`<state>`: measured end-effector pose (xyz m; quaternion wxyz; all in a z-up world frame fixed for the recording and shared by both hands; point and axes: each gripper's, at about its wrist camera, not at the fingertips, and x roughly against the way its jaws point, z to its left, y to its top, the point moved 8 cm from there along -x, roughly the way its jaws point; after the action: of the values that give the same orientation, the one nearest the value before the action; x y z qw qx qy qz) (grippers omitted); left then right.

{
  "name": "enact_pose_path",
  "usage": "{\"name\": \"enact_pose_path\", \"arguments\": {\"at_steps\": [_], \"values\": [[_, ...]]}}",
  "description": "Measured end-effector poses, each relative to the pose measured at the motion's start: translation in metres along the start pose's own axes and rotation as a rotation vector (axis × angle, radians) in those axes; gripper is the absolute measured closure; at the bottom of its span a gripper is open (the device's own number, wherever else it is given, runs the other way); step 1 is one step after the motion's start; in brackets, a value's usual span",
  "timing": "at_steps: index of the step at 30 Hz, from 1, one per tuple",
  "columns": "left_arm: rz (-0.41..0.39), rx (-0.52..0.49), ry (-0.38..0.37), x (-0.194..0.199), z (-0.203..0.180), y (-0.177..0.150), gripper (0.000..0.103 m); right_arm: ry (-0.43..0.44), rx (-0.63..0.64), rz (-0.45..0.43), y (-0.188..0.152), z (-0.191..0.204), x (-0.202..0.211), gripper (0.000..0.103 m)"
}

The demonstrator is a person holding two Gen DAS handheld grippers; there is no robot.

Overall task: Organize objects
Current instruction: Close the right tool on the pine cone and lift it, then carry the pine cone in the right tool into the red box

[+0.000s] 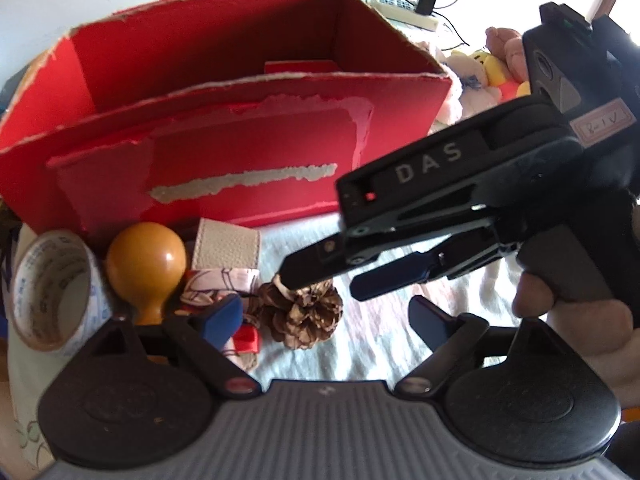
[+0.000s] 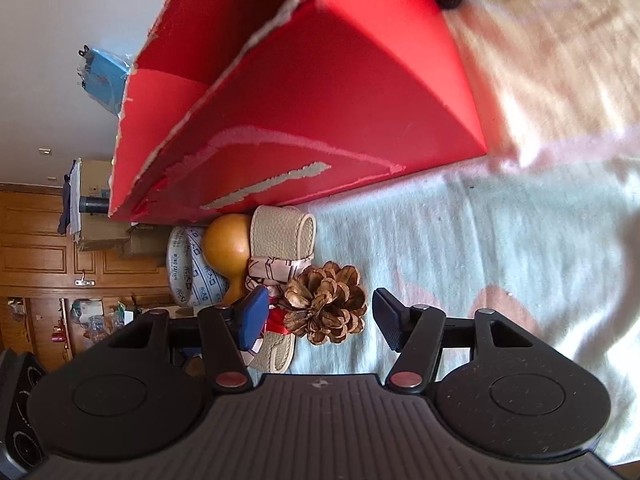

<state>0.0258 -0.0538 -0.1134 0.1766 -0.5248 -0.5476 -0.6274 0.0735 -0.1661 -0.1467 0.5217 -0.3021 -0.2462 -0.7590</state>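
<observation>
A brown pine cone (image 1: 306, 314) lies on the blanket in front of a torn red cardboard box (image 1: 224, 132). My right gripper (image 1: 324, 286) comes in from the right, open, with its jaws straddling the cone's top. In the right wrist view the pine cone (image 2: 326, 306) sits between the open blue fingers (image 2: 394, 318), not clamped. My left gripper (image 1: 332, 320) is open and empty just behind the cone. Left of the cone lie a wooden knob (image 1: 148, 260), a tape roll (image 1: 52, 292) and a beige leather strap with a patterned scarf (image 1: 224, 248).
The objects rest on a pale blanket (image 2: 500, 240). Plush toys (image 1: 480, 76) and a power strip (image 1: 404, 8) lie behind the box at the right. The box (image 2: 304, 92) stands close behind the cone.
</observation>
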Motion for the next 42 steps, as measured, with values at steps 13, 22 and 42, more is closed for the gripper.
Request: {"name": "enact_pose_path", "arguments": {"at_steps": [13,22,42], "values": [[0.021,-0.039,-0.035,-0.016,-0.003,-0.009,0.026,-0.008,0.003,0.052,-0.006,-0.009,-0.004,0.051],[0.012,-0.075,-0.081,-0.015,-0.028,-0.004,0.043,-0.037,-0.02,0.007,-0.01,-0.025,0.023,0.051],[-0.35,-0.178,-0.156,0.08,-0.067,0.127,0.043,-0.009,0.142,-0.343,0.046,0.042,0.163,0.051]]}}
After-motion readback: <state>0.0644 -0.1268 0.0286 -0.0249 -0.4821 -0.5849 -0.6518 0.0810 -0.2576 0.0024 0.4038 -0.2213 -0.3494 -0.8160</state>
